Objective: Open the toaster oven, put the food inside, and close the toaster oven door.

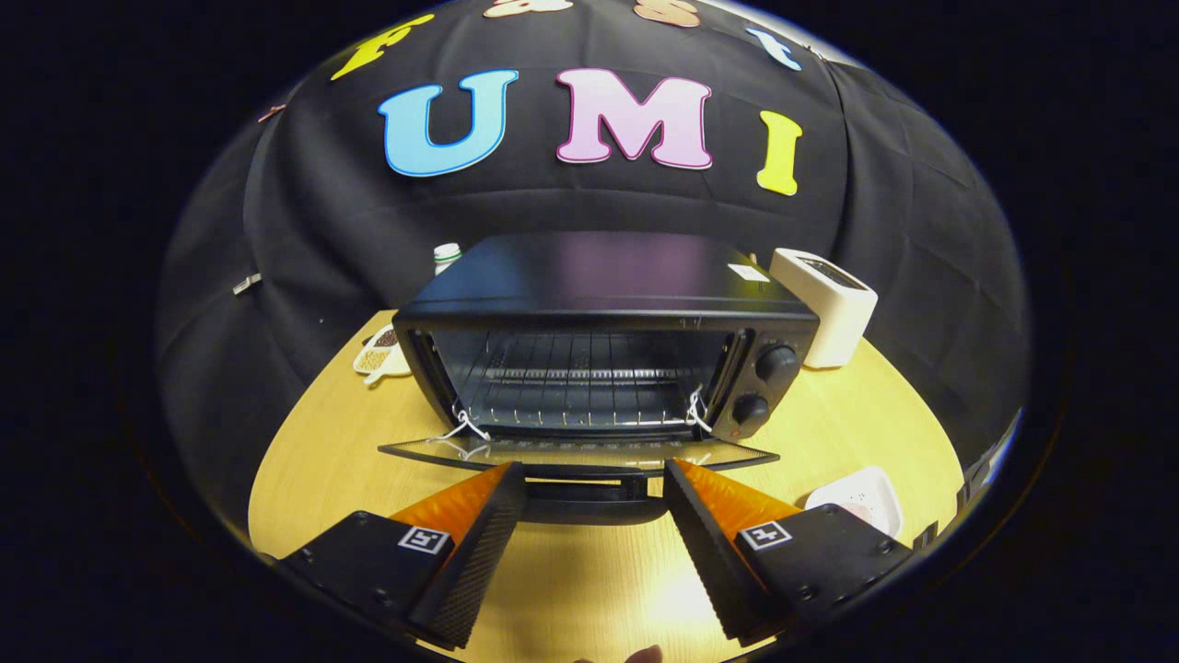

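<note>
The toaster oven [599, 359] is sitting dead ahead of the gripper [594, 488], its door [576, 453] lying dropped flat toward us, the handle [589, 502] running crosswise between the spread fingertips. The fingers are gaping wide and gripping nothing. The cavity is showing a bare wire rack [580, 387], no food on it yet. Off beyond the right finger a white dish [861, 497] is waiting on the table [322, 460]; it may be holding the food, though it's too dim to say. So the next reach is probably swinging rightward.
</note>
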Tool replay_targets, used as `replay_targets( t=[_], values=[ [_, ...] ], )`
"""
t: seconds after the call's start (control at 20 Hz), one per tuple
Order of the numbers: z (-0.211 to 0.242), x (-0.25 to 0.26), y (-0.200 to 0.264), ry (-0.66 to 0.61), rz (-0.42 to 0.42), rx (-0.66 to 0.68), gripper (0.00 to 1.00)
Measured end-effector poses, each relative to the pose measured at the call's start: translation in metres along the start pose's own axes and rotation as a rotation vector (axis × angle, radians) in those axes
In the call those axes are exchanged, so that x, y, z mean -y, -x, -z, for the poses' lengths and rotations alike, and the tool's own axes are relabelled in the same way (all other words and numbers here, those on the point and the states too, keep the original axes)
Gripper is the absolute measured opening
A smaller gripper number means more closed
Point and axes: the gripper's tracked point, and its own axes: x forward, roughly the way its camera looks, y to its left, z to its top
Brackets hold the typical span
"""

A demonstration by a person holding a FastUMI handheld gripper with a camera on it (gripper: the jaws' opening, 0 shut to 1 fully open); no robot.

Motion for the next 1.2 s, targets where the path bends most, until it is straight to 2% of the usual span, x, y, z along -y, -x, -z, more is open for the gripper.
replay_targets(
  t=[0.4,0.55,0.9,1.2],
  values=[
    [0.084,0.004,-0.001,0.037,-0.061,-0.232,0.98],
    [0.099,0.013,0.007,0.055,-0.084,-0.254,0.98],
    [0.085,0.039,0.043,0.092,-0.236,-0.263,0.98],
    [0.063,0.121,0.076,0.120,-0.286,-0.274,0.98]
  ],
)
